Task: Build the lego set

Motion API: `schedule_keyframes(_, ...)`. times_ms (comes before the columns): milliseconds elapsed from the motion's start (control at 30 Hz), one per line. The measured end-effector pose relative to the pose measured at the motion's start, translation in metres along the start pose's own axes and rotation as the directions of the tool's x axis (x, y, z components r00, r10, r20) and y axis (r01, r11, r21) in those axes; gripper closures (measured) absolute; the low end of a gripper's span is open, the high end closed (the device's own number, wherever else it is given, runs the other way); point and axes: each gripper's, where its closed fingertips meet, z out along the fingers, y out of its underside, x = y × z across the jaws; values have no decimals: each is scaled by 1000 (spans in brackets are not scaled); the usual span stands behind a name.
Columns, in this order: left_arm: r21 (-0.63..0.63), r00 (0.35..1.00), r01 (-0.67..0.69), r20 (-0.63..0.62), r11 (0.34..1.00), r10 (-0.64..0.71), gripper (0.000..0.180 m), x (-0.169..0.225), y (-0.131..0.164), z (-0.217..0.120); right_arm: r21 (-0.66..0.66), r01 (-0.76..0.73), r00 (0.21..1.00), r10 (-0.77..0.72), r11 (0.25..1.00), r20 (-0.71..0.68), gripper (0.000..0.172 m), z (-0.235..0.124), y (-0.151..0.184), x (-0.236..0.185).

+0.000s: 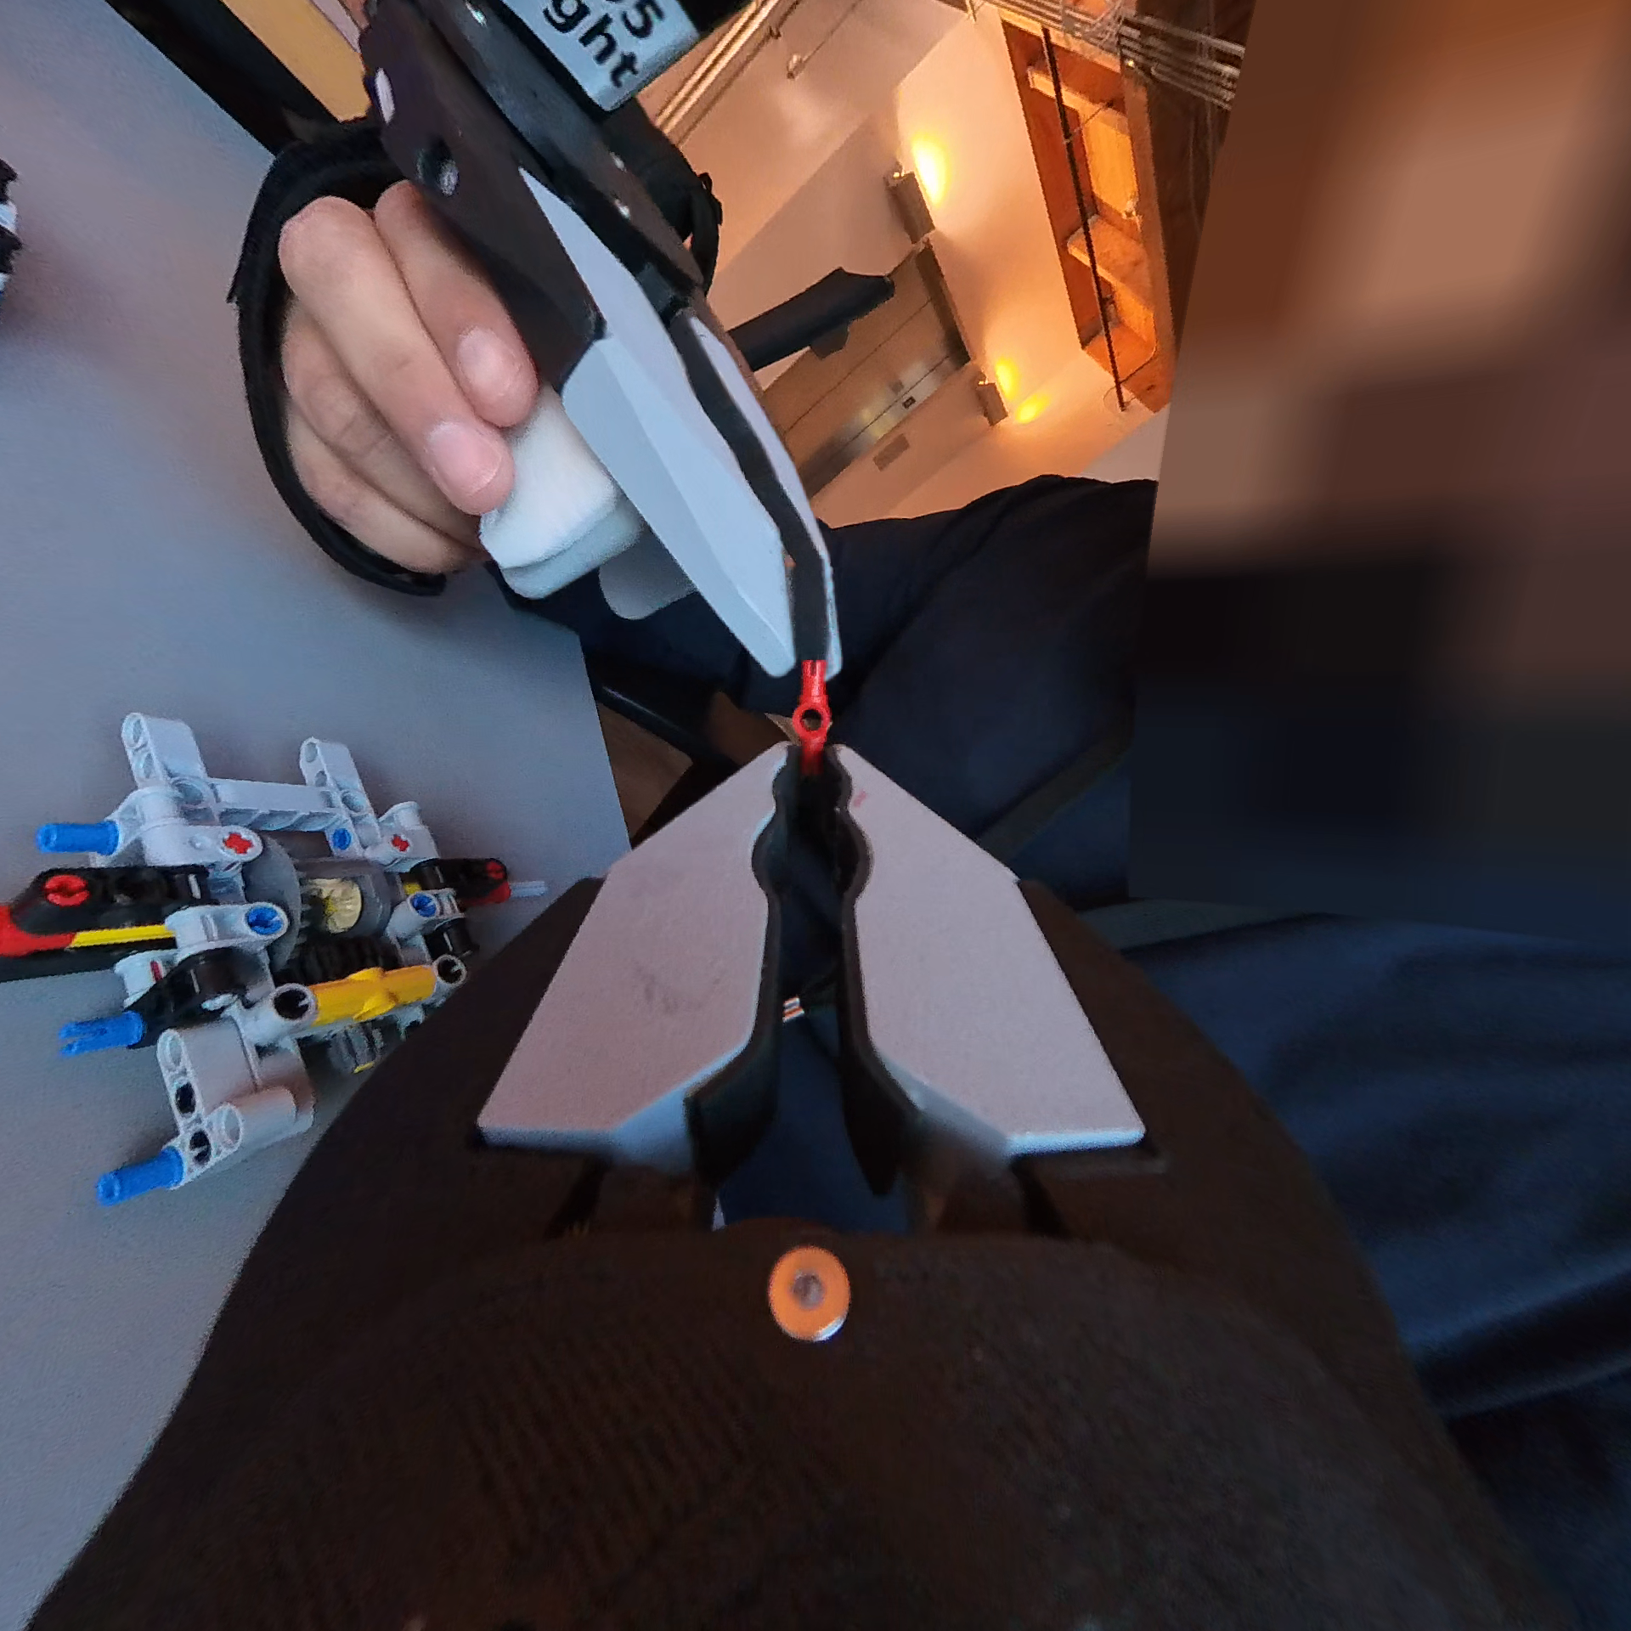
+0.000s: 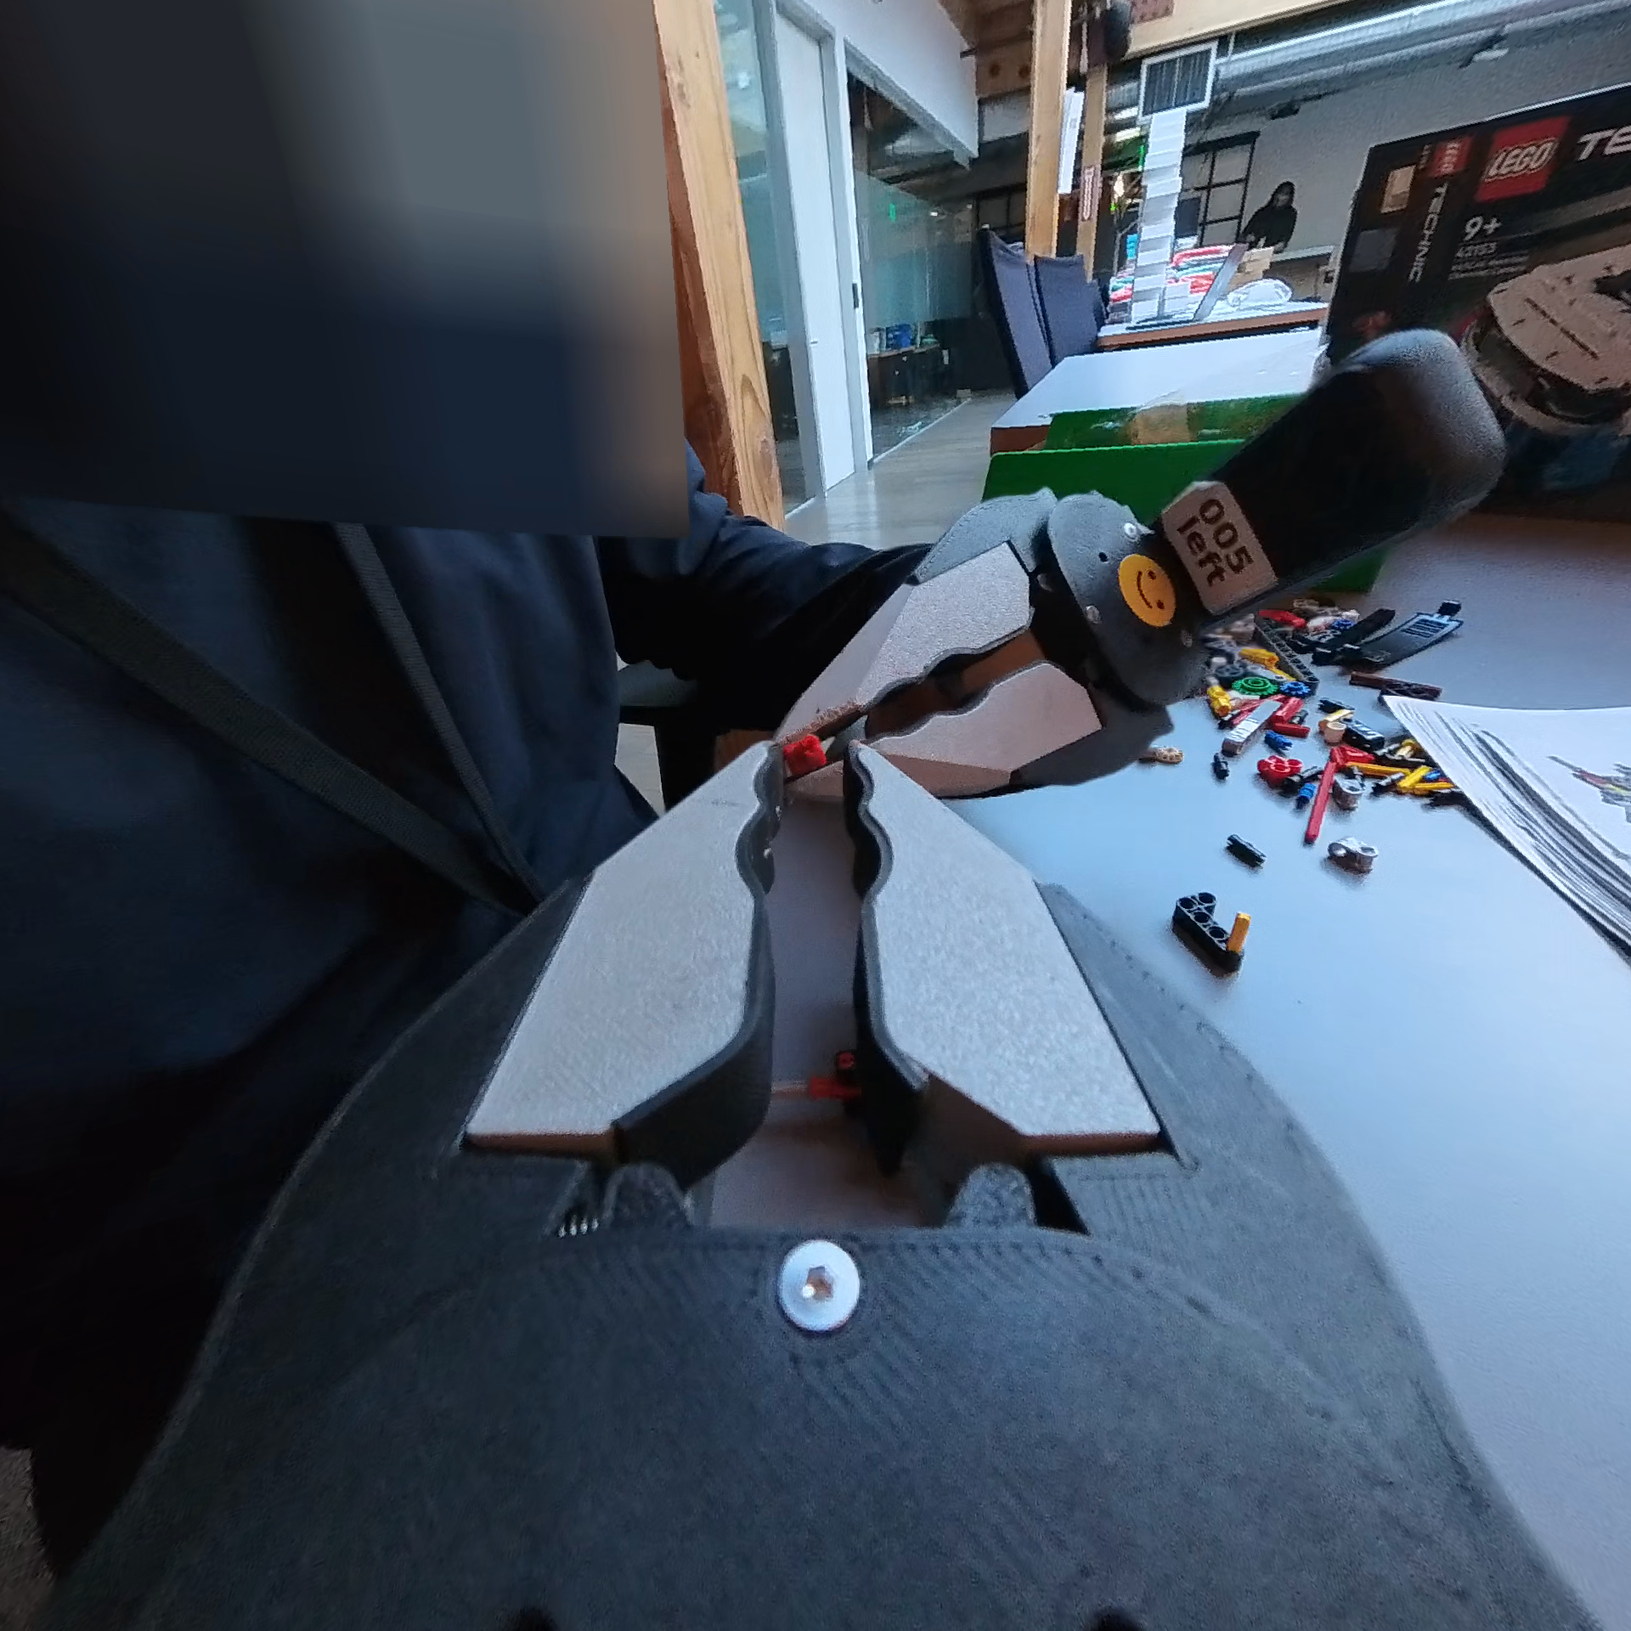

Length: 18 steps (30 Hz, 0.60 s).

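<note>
Small red plastic connector pin w/ centre ring: pinched at one end in left claw, held off edge of grey table. Right claw: narrowly parted around pin's other end, no firm pinch evident. Part-built grey toy-brick assembly on table, left of pin.

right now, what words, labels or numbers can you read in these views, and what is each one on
I won't copy out writing; these bear it:
white tag on the right gripper: print, partly cut off.
grey tag on the left gripper: short legible print.
yellow round sticker beside it: a drawn sign, no words.
black box: brand marks, numbers.
paper sheets on the table: too blurred.
</note>
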Motion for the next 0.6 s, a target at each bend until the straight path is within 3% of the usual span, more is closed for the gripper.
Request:
schedule_keyframes(400, 25, 1000, 21, -13, 999, -21, 178, -3, -7, 7, 1, 26, 1000, -26, 1000, -12, 172, 0, -1, 0)
schedule_keyframes(600, 128, 993, 15, 111, 992, -30, 178, -21, -25, -13, 5, -53, 990, 53, 999, -131, 172, -9, 2, 27)
